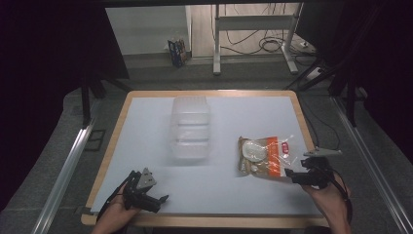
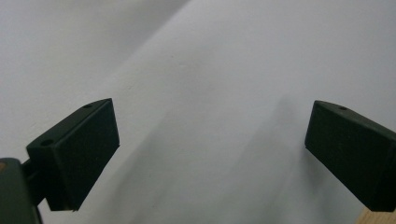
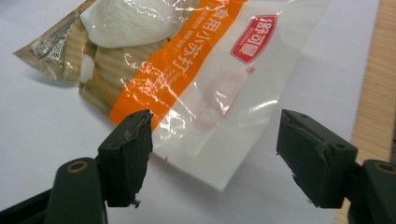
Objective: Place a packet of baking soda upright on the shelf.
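The right gripper (image 1: 294, 174) is held low at the near right of the counter (image 1: 146, 117), its jaws released and set wide, one on either side of the near corner of the bag (image 1: 265, 156). In the right gripper view the clear, flat end of the bag (image 3: 205, 93) lies between the jaws, and nothing is yet gripped; that end seems to have been chosen because it is thin and empty, so it can be pinched without the contents being crushed. The bag is laid flat on the white sheet, right of centre, with its filled brown and orange part turned away from the gripper.

The left gripper (image 1: 156, 197) is kept at the near left edge, well apart from the bag. Its jaws are released too, and in the left gripper view (image 2: 210, 154) nothing but bare white sheet is seen between them. It is judged to be parked there, out of the way, until a second grip is called for.

A clear box (image 1: 191, 127) is set upright near the middle of the counter, beside the bag but not touching it. Whether it is lidded cannot be told. It is probably placed there to receive the bag, within easy reach of either hand. A close of the right jaws on the bag's corner is judged to be the step in hand.
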Tool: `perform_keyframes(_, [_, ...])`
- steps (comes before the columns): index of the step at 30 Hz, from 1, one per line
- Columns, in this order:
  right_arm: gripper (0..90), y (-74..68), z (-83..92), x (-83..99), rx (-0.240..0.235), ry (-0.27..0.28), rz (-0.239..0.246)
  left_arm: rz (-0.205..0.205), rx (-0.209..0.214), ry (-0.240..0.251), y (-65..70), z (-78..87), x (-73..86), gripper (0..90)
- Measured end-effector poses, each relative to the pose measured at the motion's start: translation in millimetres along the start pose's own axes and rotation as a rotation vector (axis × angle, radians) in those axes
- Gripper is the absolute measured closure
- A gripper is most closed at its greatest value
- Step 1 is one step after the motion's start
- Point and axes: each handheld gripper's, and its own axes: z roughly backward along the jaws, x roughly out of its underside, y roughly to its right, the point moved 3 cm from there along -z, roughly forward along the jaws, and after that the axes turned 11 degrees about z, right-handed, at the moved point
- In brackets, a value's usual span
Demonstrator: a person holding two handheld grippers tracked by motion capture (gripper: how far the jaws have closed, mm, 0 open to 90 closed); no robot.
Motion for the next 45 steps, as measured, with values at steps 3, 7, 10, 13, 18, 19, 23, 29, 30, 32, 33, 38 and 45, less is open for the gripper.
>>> perform_keyframes(3, [25.1, 3.2, -7.2, -3.7, -0.015, 0.005, -0.013, -0.002, -0.002, -0.003, 0.1, -0.3, 0.0, 3.0])
perform_keyframes(7, [24.3, 7.6, -17.4, -7.1, -0.031, 0.001, -0.033, -0.001, -0.001, -0.003, 0.0, -0.5, -0.1, 3.0])
perform_keyframes(10, [24.5, 11.8, -23.8, -7.8, -0.040, -0.008, -0.049, 0.000, -0.001, -0.004, 0.0, -0.7, -0.1, 3.0])
perform_keyframes(13, [24.6, 14.9, -25.5, -7.2, -0.032, -0.014, -0.060, -0.001, -0.002, -0.001, 0.2, -0.3, 0.0, 3.0])
perform_keyframes(18, [24.6, 21.7, -21.3, -2.3, -0.028, -0.005, -0.094, -0.003, -0.004, -0.003, 0.3, -0.5, 0.0, 3.0])
perform_keyframes(19, [24.6, 22.3, -21.4, -2.3, -0.041, 0.003, -0.103, -0.004, -0.005, -0.004, 0.5, -0.8, 0.0, 3.0])
perform_keyframes(23, [24.7, 19.7, -28.6, -4.4, -0.098, 0.008, -0.128, -0.005, -0.006, -0.005, 0.7, -0.9, -0.1, 3.0])
perform_keyframes(29, [29.7, 17.0, -43.1, -14.8, -0.164, 0.012, -0.133, -0.002, -0.004, -0.003, 0.4, -0.9, -0.1, 3.0])
perform_keyframes(30, [30.4, 16.4, -44.7, -17.5, -0.173, 0.017, -0.132, -0.001, -0.003, -0.004, 0.3, -0.9, -0.1, 3.0])
perform_keyframes(32, [34.0, 14.7, -48.1, -22.6, -0.193, 0.017, -0.131, 0.002, -0.002, -0.005, 0.3, -0.9, 0.0, 3.0])
perform_keyframes(33, [35.4, 13.7, -50.9, -25.0, -0.199, 0.016, -0.127, 0.002, -0.002, -0.004, 0.2, -0.9, 0.0, 3.0])
perform_keyframes(38, [55.9, 7.1, -61.8, -36.0, -0.233, 0.011, -0.104, -0.003, -0.004, -0.007, 0.0, -0.6, 0.0, 3.0])
perform_keyframes(45, [88.4, 2.1, -53.7, -54.3, -0.154, 0.028, -0.055, 0.001, -0.002, -0.005, -0.6, -0.2, 0.0, 3.0])
